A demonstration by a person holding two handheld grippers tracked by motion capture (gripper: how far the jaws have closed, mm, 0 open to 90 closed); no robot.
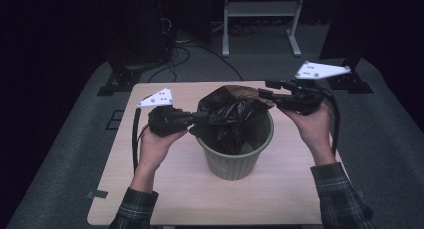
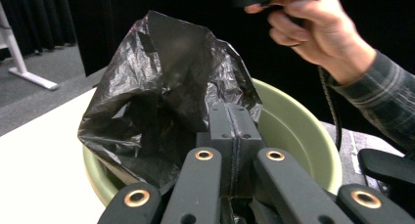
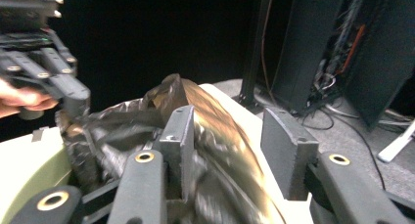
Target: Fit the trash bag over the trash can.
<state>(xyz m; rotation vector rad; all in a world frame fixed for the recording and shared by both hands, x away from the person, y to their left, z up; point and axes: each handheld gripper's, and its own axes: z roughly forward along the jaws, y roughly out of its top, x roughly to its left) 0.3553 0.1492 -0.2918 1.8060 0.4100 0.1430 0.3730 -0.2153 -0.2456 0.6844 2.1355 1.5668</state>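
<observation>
At the counter's [image 1: 150, 189] middle, the high view shows a crinkled black plastic bin bag [image 1: 227, 111] bunched in a ribbed green plastic bin [image 1: 235, 159]. In the left gripper view, the left gripper [image 2: 235, 131] is clenched on the bag; keep that hold. In the right gripper view, the right gripper [image 3: 235, 136] stands released, film seemingly loose between; regrip the far edge, spread it over the rim.

Left tool [image 1: 202, 117] clamped, right tool [image 1: 265, 88] parted

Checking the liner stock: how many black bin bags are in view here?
1. The black bag sits bunched in the green bin mid-table, its left edge pinched by the left gripper. Others could hide underneath.
</observation>
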